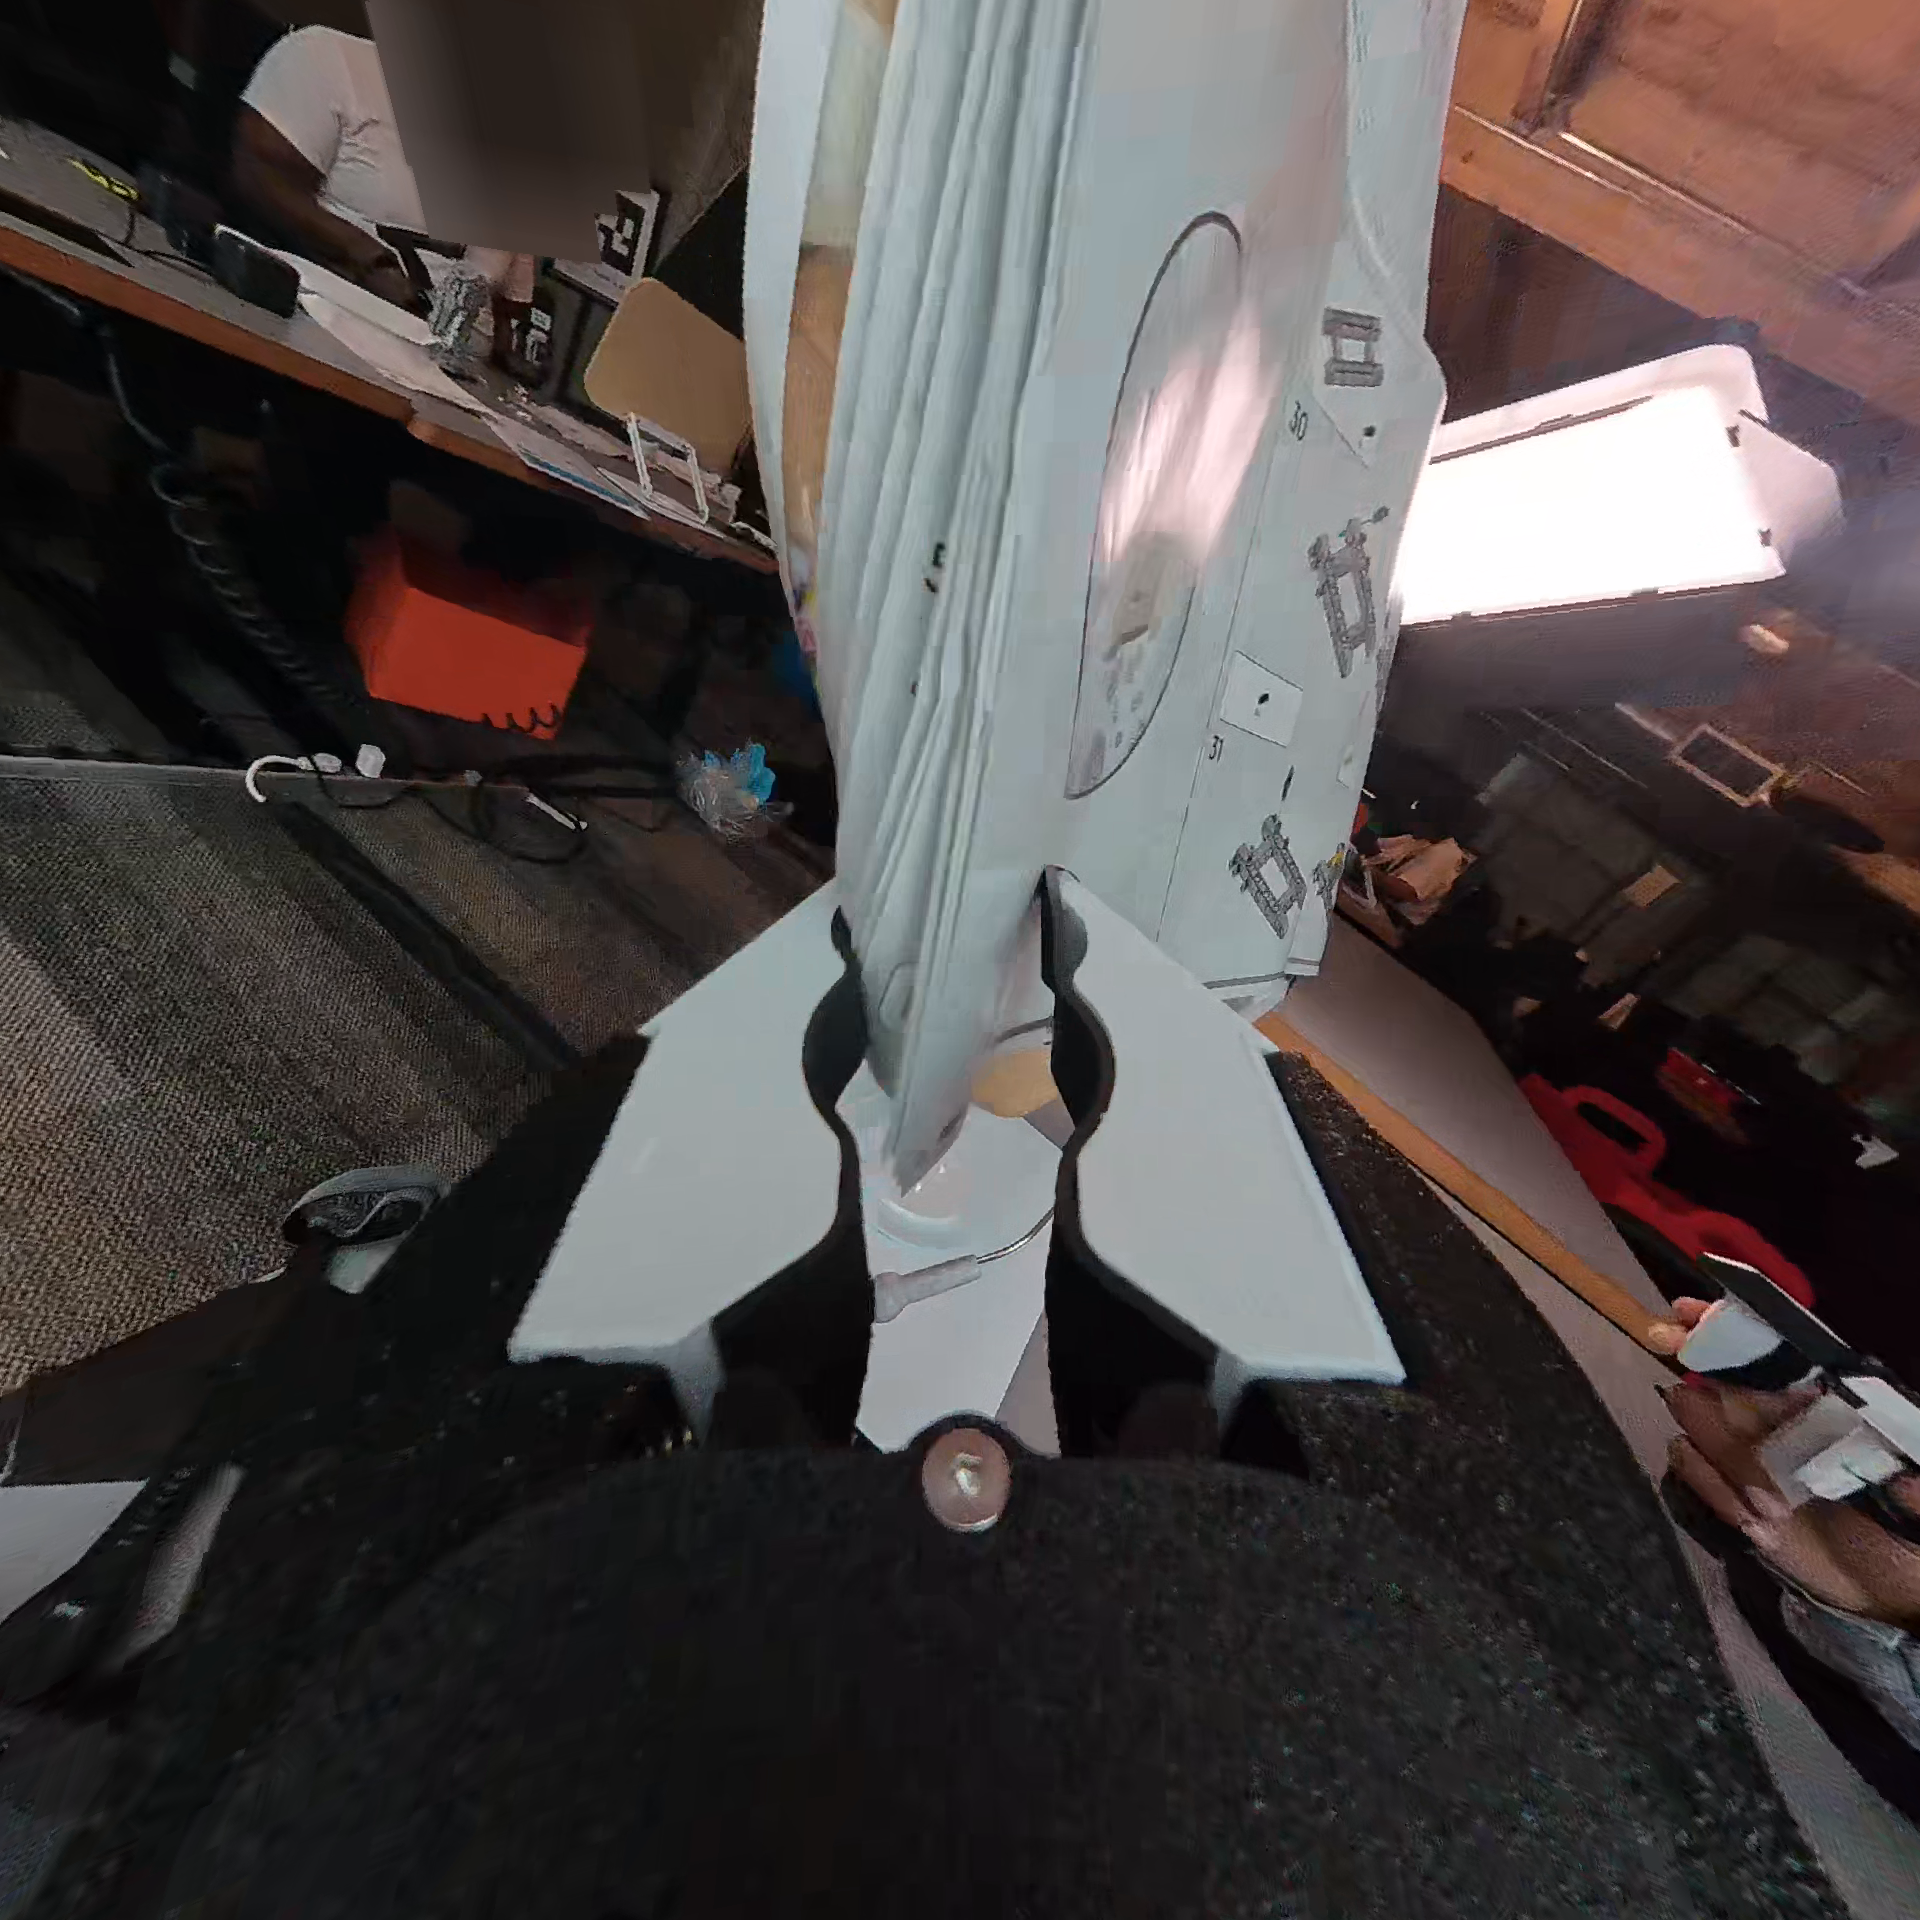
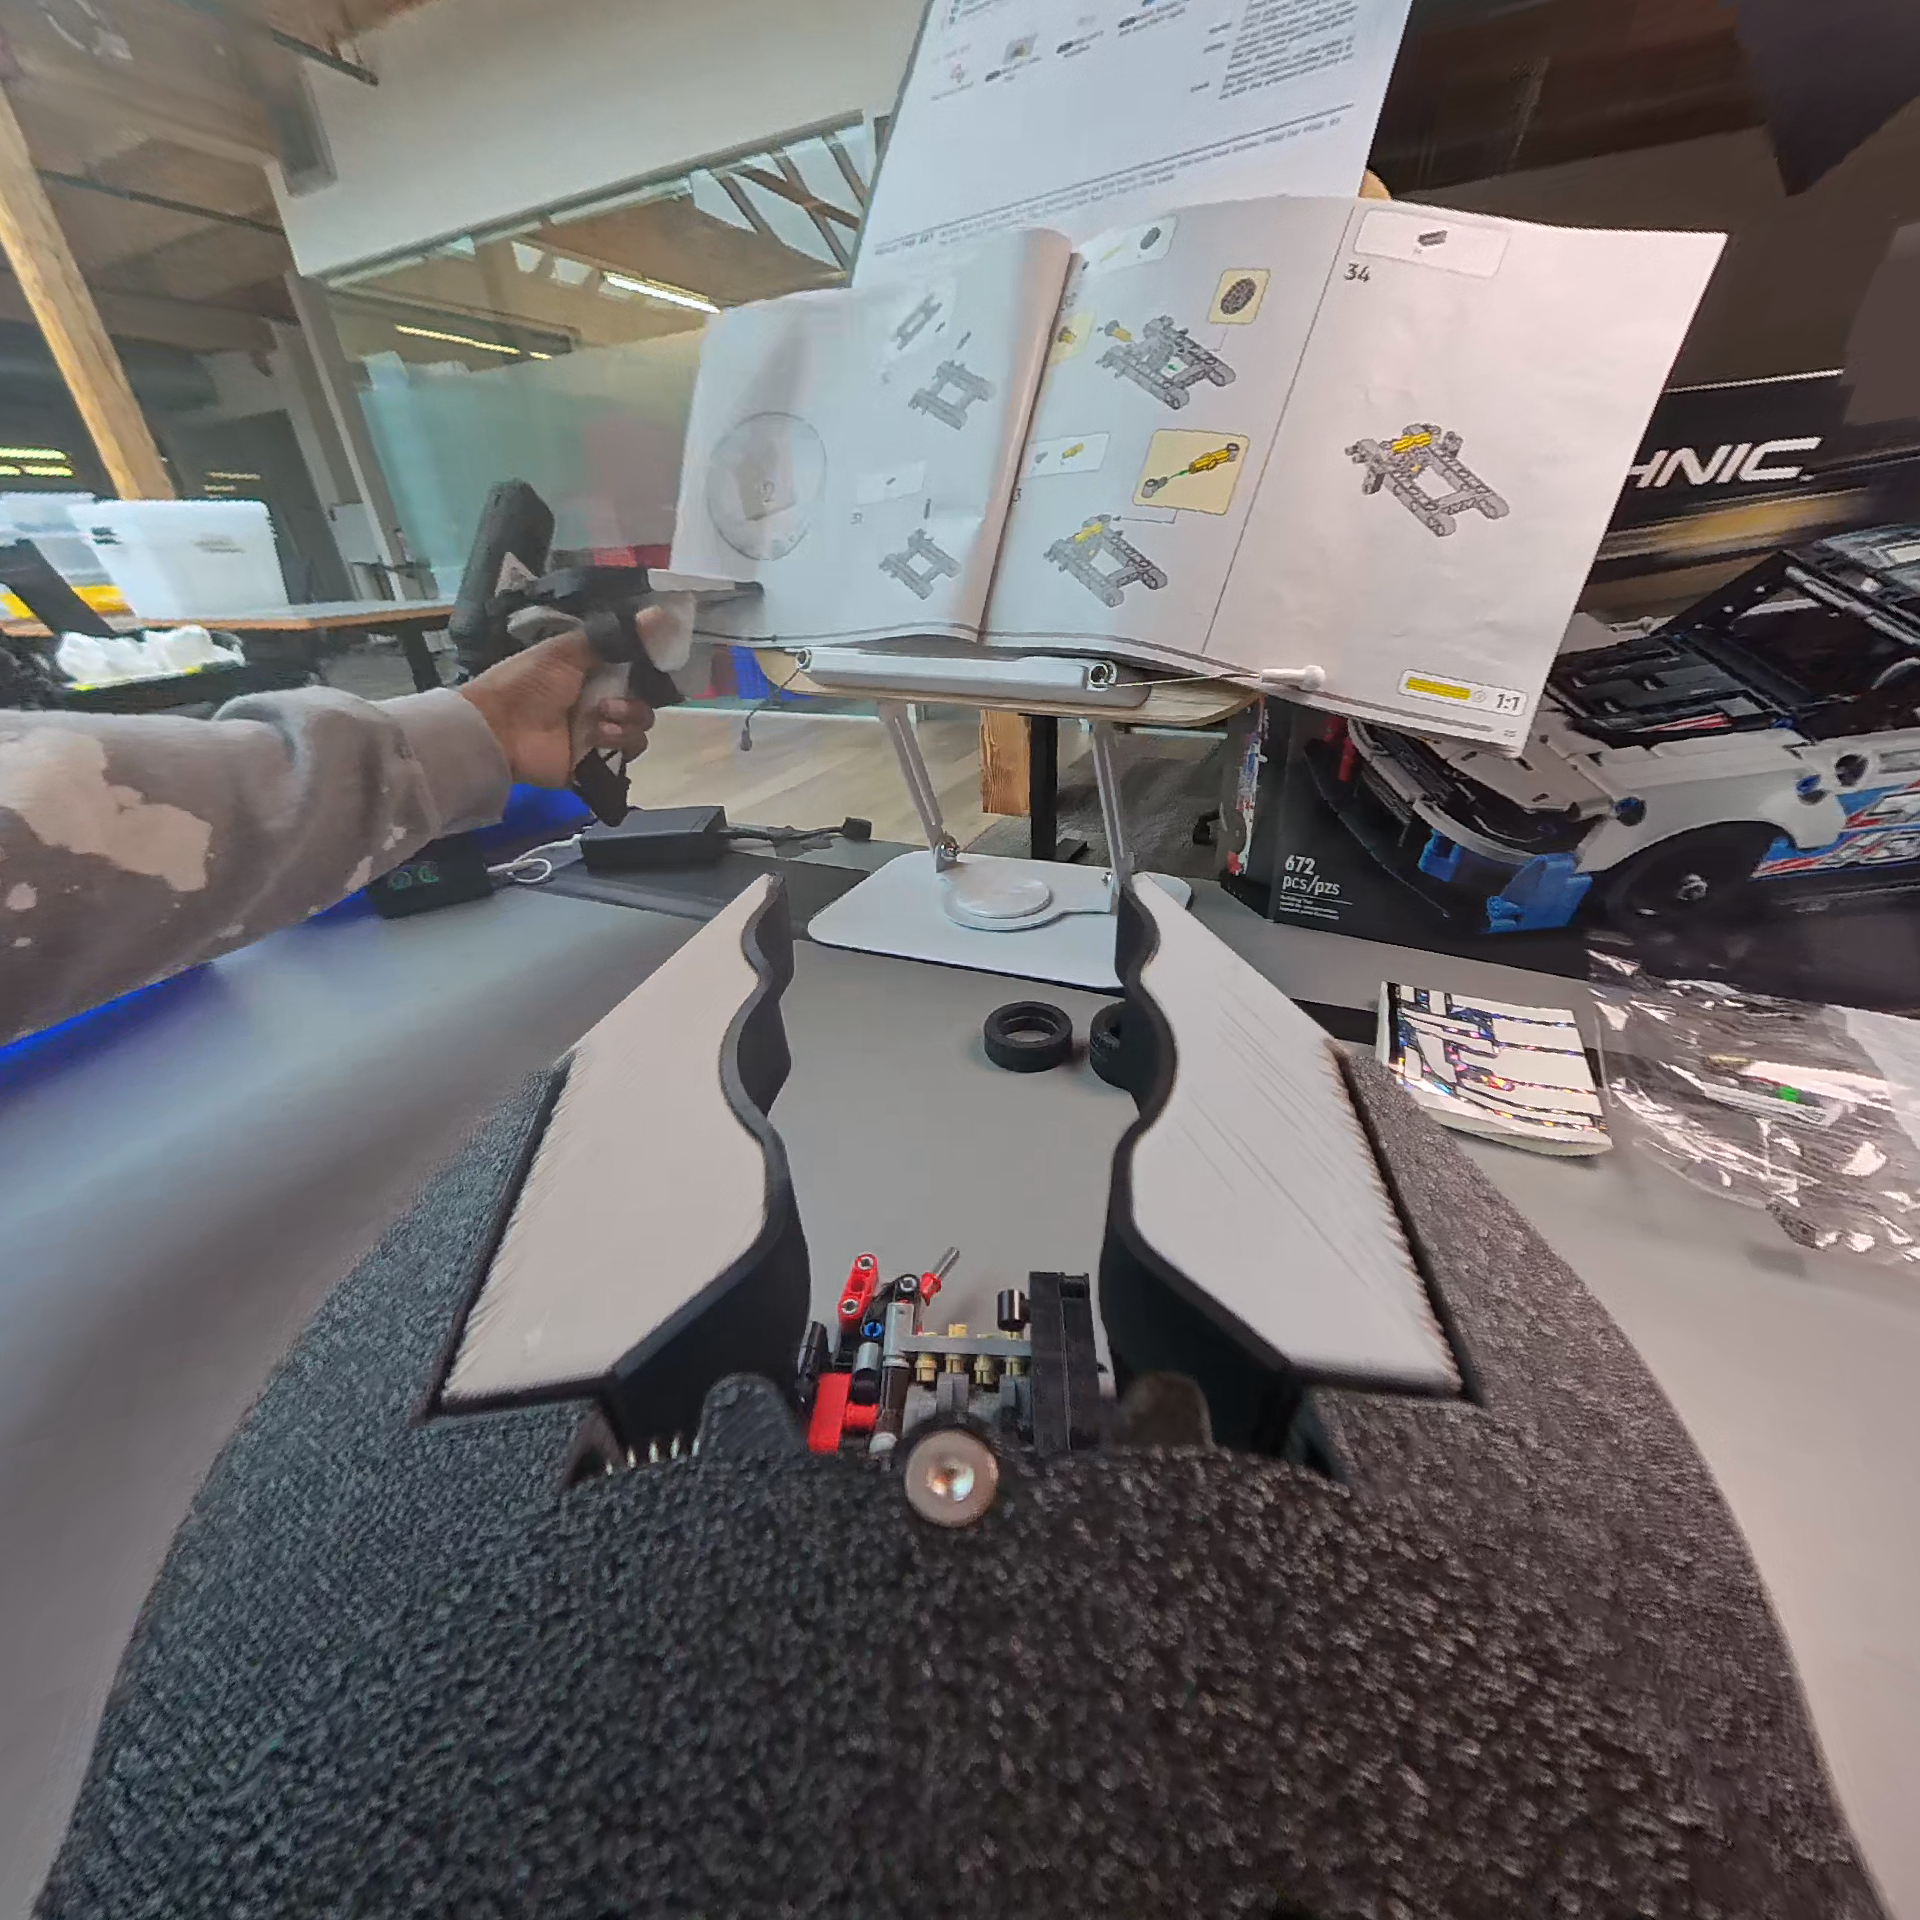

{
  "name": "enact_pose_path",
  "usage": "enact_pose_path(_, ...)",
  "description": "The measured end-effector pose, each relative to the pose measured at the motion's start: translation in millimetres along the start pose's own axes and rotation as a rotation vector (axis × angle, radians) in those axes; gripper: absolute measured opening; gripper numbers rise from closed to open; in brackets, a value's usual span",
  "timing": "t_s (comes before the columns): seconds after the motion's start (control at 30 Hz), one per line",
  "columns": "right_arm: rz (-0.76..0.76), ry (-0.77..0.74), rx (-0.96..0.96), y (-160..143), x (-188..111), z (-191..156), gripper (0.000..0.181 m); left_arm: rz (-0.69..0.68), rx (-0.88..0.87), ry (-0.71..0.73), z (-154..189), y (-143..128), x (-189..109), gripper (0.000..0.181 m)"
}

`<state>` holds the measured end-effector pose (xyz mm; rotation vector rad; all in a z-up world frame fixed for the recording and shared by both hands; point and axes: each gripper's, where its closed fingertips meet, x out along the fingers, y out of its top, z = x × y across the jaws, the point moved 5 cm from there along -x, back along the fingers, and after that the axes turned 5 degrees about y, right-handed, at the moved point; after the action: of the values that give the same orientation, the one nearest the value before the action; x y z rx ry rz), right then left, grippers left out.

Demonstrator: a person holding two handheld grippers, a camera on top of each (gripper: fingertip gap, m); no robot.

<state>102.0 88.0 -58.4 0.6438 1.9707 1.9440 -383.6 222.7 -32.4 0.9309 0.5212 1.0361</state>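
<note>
An open instruction booklet (image 2: 1143,447) rests on a white and wood book stand (image 2: 966,681) on the grey table (image 2: 312,1091). My left gripper (image 1: 948,902) is shut on a bundle of the booklet's left-hand pages (image 1: 987,520), near their lower edge. It also shows in the right wrist view (image 2: 613,634), held by a hand at the booklet's left side. My right gripper (image 2: 951,904) is open and empty, low over the table in front of the stand. A small assembly of grey, black and red toy bricks (image 2: 935,1351) lies between its fingers near their base. Two black toy tyres (image 2: 1029,1034) lie ahead.
A toy car set box (image 2: 1558,727) stands right of the stand. A sticker sheet (image 2: 1486,1070) and a clear plastic bag (image 2: 1766,1122) lie at the right. A black power adapter (image 2: 655,836) lies at the back left. A person sits at a far desk (image 1: 312,135). There is about 45 cm between the tips of the two grippers.
</note>
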Motion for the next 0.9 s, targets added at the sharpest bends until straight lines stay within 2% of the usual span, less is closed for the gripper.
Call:
enact_pose_path(0.07,-0.004,-0.014,0.019,-1.1,-0.4,7.9,0.063,0.039,0.026,-0.023,4.6,0.3,-5.7,0.010)
enact_pose_path(0.13,-0.008,-0.021,0.022,-1.9,-0.8,12.2,0.063,0.049,0.049,-0.012,6.1,-2.2,-10.2,0.000)
enact_pose_path(0.43,-0.018,-0.018,0.019,-3.7,-2.4,14.5,0.062,0.140,0.052,0.102,-2.9,-6.4,-37.8,0.002)
enact_pose_path(0.47,-0.018,-0.015,0.019,-3.7,-1.9,13.8,0.062,0.147,0.034,0.120,-3.6,-5.2,-38.8,0.009)
enact_pose_path(0.53,-0.023,-0.008,0.018,-4.4,-1.2,12.2,0.062,0.161,0.010,0.180,-5.0,-0.5,-43.4,0.043)
enact_pose_path(0.57,-0.024,-0.007,0.016,-4.5,-1.4,11.5,0.062,0.168,0.040,0.259,-6.7,2.6,-48.7,0.058)
enact_pose_path(0.6,-0.023,-0.004,0.015,-4.1,-1.7,10.9,0.062,0.202,0.108,0.370,-7.1,7.6,-58.0,0.066)
enact_pose_path(0.67,-0.017,-0.002,0.016,-2.5,-2.3,10.3,0.062,0.360,0.278,0.617,0.9,21.9,-83.9,0.076)
enact_pose_path(0.7,-0.014,0.002,0.018,-1.7,-2.2,9.7,0.062,0.415,0.355,0.668,11.3,25.6,-89.6,0.076)
enact_pose_path(0.73,-0.012,0.007,0.021,-1.3,-1.9,8.8,0.062,0.401,0.404,0.674,20.9,24.2,-85.0,0.078)
enact_pose_path(0.83,-0.018,0.023,0.016,-2.3,-0.4,4.7,0.062,0.229,0.430,0.623,37.9,8.8,-44.2,0.120)
enact_pose_path(0.9,-0.023,0.027,0.003,-3.4,-0.1,2.2,0.062,0.176,0.436,0.593,46.5,2.1,-17.7,0.132)
